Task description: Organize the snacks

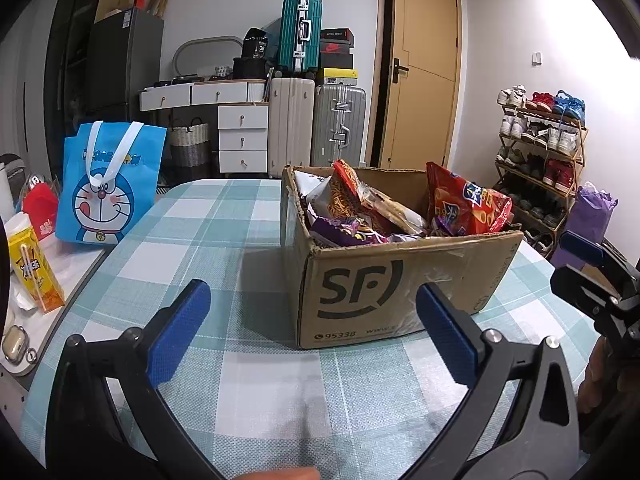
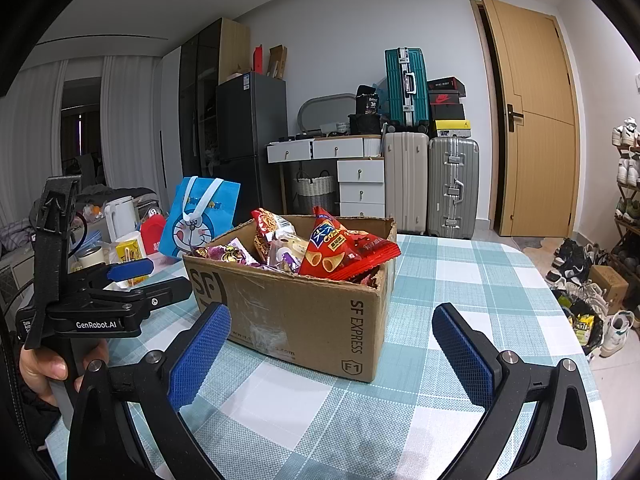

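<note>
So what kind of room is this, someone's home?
Most likely a lived-in flat: stacked suitcases, a loaded shoe rack by the door, and a checked tablecloth under the snack box.

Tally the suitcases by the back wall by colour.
Teal suitcase: 1
Cream suitcase: 1
Silver suitcase: 1
Total: 3

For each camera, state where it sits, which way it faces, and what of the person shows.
Left wrist: on the left gripper, looking across the checked table at the cardboard box; the right gripper shows at the right edge.
Right wrist: on the right gripper, facing the box's corner; the left gripper and a hand show.
Shared: box, blue bag, suitcases, door.
</note>
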`<act>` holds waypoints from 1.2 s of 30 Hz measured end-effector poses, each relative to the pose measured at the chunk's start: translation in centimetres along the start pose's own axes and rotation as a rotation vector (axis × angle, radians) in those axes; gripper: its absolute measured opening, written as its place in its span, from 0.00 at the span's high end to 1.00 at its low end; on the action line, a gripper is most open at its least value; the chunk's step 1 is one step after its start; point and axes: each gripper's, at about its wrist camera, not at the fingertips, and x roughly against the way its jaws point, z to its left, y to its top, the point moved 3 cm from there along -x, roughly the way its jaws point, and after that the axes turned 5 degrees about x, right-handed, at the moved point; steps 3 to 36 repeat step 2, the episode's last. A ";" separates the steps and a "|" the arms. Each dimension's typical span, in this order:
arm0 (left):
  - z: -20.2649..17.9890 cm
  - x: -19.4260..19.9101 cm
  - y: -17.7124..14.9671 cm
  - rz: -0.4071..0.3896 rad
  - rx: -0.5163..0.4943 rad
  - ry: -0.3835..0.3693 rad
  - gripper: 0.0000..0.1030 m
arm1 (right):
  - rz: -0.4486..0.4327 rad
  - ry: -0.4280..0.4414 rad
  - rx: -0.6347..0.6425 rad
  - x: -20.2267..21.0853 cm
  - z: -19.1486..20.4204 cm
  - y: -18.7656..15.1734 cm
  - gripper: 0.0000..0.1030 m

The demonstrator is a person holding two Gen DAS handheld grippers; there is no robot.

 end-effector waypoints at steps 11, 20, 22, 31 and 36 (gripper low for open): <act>0.1 0.1 0.0 0.001 0.002 0.004 0.00 | 0.000 0.000 -0.001 0.0 0.0 0.0 0.00; 0.1 0.1 0.0 0.001 0.002 0.004 0.00 | 0.000 0.000 -0.001 0.0 0.0 0.0 0.00; 0.1 0.1 0.0 0.001 0.002 0.004 0.00 | 0.000 0.000 -0.001 0.0 0.0 0.0 0.00; 0.1 0.1 0.0 0.001 0.002 0.004 0.00 | 0.000 0.000 -0.001 0.0 0.0 0.0 0.00; 0.1 0.1 0.0 0.001 0.002 0.004 0.00 | 0.000 0.000 -0.001 0.0 0.0 0.0 0.00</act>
